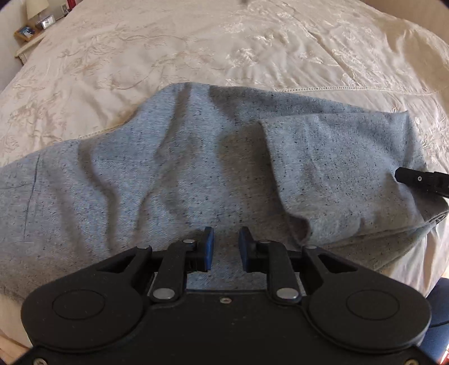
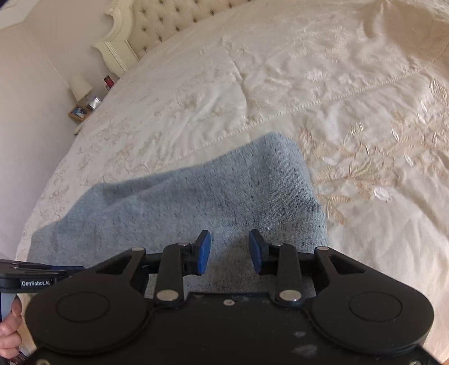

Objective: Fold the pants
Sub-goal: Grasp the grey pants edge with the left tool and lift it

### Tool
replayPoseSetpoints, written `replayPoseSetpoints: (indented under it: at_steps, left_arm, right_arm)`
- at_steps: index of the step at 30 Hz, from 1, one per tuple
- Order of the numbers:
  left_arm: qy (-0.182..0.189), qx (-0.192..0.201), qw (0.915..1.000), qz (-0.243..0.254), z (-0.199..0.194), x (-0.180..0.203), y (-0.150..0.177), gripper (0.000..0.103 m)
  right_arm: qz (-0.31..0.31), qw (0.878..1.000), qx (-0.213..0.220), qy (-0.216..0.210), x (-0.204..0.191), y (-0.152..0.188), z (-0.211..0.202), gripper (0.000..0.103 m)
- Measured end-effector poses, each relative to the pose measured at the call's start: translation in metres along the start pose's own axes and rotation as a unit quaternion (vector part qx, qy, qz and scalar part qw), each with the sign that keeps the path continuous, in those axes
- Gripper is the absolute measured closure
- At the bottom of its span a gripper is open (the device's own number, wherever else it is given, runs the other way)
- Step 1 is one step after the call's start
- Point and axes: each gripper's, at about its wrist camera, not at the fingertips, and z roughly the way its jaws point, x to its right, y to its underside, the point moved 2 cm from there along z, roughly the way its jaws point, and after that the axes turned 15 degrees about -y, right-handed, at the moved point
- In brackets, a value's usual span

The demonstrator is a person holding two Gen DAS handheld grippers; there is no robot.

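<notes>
Grey-blue speckled pants (image 1: 174, 174) lie across the near edge of a cream bed, with one part folded over on the right. My left gripper (image 1: 226, 248) is open and empty, hovering just above the cloth near its front edge. The tip of the right gripper shows at the right edge of the left wrist view (image 1: 421, 181), over the folded end. In the right wrist view the pants (image 2: 210, 196) fill the lower middle, and my right gripper (image 2: 229, 251) is open and empty over their right end.
The cream embroidered bedspread (image 1: 224, 50) stretches away behind the pants. A nightstand with a lamp (image 2: 80, 88) and a picture frame stands at the far left by the tufted headboard (image 2: 168, 25). The bed's near edge drops off at the right (image 1: 432, 247).
</notes>
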Motion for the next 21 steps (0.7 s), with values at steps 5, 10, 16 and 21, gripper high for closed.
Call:
replayPoseSetpoints:
  at_steps: [5, 10, 16, 21]
  left_arm:
    - [-0.022, 0.053, 0.9968, -0.056, -0.032, -0.071, 0.001, 0.073]
    - [-0.075, 0.055, 0.9863, -0.136, -0.032, -0.160, -0.002, 0.073]
    - [-0.103, -0.003, 0.9764, -0.190, 0.009, -0.231, 0.016, 0.073]
    - [-0.062, -0.061, 0.9708, -0.224, 0.053, -0.259, 0.043, 0.066]
  right_arm:
    - [0.018, 1.000, 0.007, -0.005, 0.007, 0.005, 0.003, 0.071]
    - [0.002, 1.000, 0.000, 0.006, 0.003, 0.006, 0.004, 0.071]
    - [-0.034, 0.999, -0.005, 0.034, -0.011, 0.011, 0.008, 0.068]
    - [-0.030, 0.999, -0.004, 0.038, -0.013, 0.011, 0.010, 0.067]
